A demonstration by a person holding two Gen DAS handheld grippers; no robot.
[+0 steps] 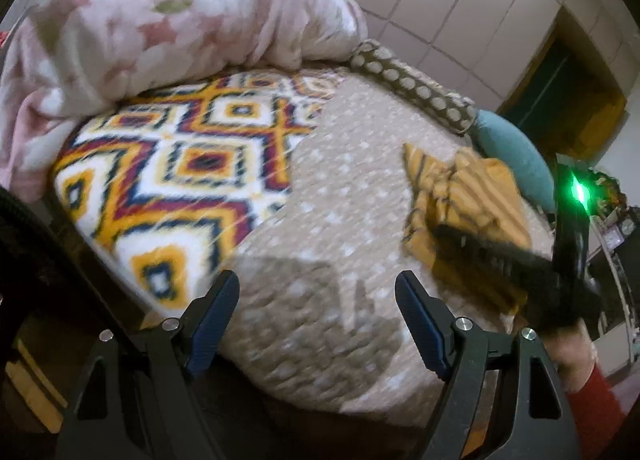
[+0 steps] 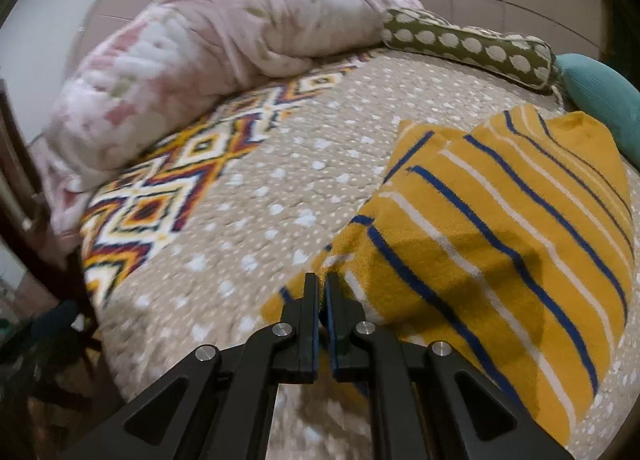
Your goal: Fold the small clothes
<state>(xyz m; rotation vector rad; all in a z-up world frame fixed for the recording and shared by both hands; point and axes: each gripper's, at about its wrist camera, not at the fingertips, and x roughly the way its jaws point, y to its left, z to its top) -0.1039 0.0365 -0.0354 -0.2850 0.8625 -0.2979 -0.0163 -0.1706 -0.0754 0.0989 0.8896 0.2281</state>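
The small garment (image 2: 500,219) is mustard yellow with blue and white stripes. It lies partly folded and a little rumpled on the bed (image 2: 280,187), on the dotted beige cover, with one corner lifted at its near edge.

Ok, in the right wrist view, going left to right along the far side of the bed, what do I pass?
Pink floral blanket → olive polka-dot bolster → teal cushion.
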